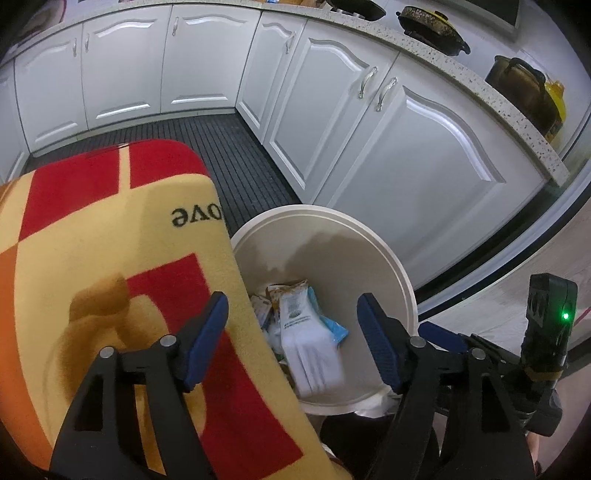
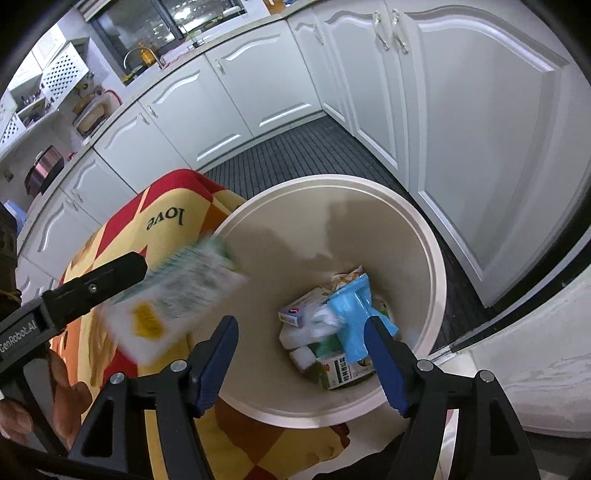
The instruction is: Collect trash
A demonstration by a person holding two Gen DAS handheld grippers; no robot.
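A round cream trash bin (image 1: 399, 273) (image 2: 424, 236) stands on the floor beside a red and yellow mat-covered surface (image 1: 110, 240) (image 2: 122, 229). Several packets and small boxes lie at its bottom, among them a white packet (image 1: 310, 347) and a blue packet (image 2: 351, 306). My left gripper (image 1: 291, 339) is open above the bin's near rim. In the right wrist view a blurred white box (image 2: 173, 295) hangs in the air at the tip of the left gripper's black finger (image 2: 96, 284), over the bin's left rim. My right gripper (image 2: 303, 358) is open and empty above the bin.
White kitchen cabinets (image 1: 369, 122) (image 2: 461, 110) line the wall behind and right of the bin, above a dark ribbed floor mat (image 1: 229, 155). Pots (image 1: 432, 29) stand on the counter. The right gripper's body (image 1: 543, 332) shows at the right of the left wrist view.
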